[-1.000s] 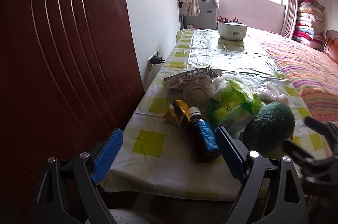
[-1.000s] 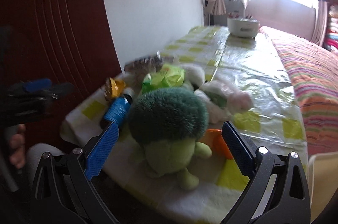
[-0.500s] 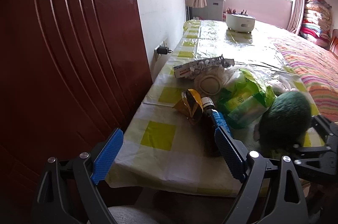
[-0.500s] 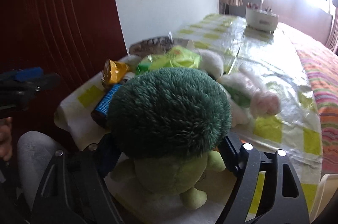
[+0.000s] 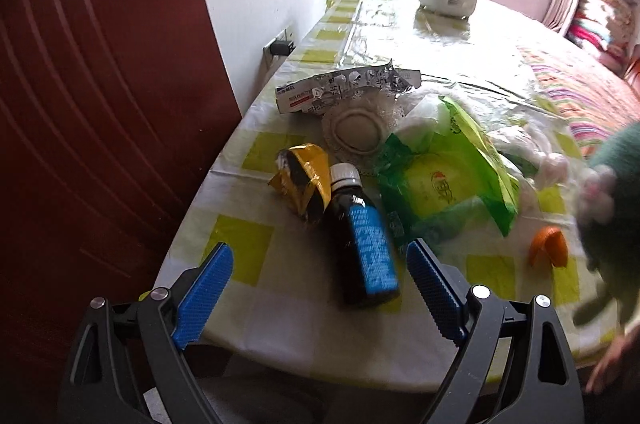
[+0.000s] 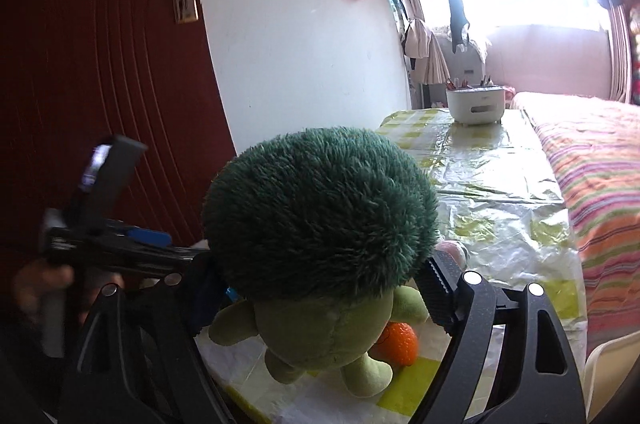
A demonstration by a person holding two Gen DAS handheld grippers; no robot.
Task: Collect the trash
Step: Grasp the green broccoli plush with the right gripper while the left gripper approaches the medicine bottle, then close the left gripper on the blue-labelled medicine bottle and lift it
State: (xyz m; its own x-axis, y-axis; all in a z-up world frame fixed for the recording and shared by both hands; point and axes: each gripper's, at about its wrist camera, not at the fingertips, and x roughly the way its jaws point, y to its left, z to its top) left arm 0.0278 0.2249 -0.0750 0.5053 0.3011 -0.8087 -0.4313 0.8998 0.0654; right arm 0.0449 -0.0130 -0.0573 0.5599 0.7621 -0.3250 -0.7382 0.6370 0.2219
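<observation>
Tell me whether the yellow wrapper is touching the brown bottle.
Touching. The left wrist view shows the yellow wrapper pressed against the brown bottle's shoulder, no tablecloth visible between them.

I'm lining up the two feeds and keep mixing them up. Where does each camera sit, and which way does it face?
Left wrist: on the left gripper, angled down at the dark bottle and wrappers on the table; its open jaws and fingers at the right edge show.
Right wrist: on the right gripper, facing along the table towards the window; jaws around the broccoli plush; a hand shows at left.
Shared: plush, orange piece, white pot.
</observation>
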